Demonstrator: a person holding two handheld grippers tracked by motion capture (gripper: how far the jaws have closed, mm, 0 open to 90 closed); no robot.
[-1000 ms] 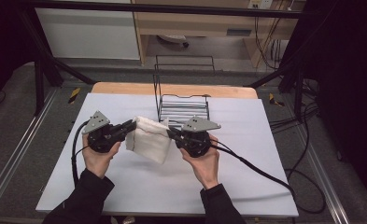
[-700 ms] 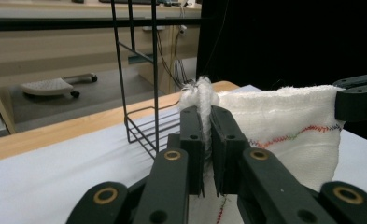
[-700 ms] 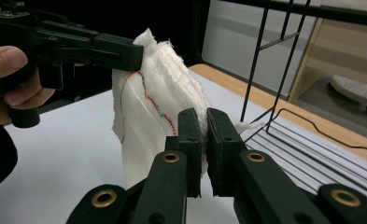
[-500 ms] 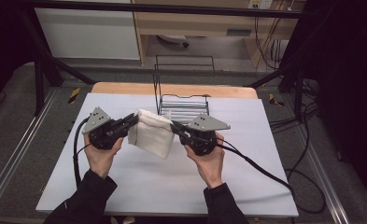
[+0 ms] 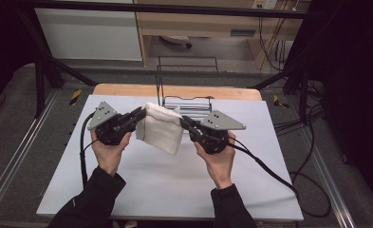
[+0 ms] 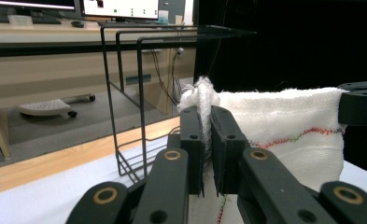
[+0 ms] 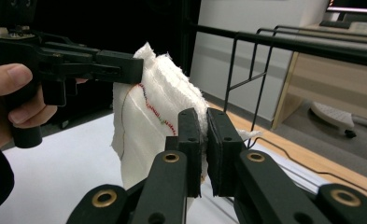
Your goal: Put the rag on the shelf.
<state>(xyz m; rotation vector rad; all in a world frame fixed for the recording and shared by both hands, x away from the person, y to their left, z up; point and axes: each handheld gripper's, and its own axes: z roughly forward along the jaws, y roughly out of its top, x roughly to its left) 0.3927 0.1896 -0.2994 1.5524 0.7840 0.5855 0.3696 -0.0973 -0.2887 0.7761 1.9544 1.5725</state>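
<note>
Folded towel held up between two grippers
Left gripper (image 5: 139,114) and right gripper (image 5: 183,121) each pinch a top corner of the white towel (image 5: 161,129); a wire rack (image 5: 186,80) stands just beyond them.

From my seat at the controls, a black wire rack (image 5: 186,83) stands at upper centre of the high view, its base resting on the far part of the white table cover (image 5: 165,185). A strip of bare wooden table edge (image 5: 127,90) runs behind the cover. Past it, at the top of the frame, I see a wooden desk (image 5: 198,23) and a white cabinet (image 5: 89,33). Black cables (image 5: 298,123) trail over the grey floor at right. In the left gripper view, monitors (image 6: 120,7) sit at the top left.
</note>
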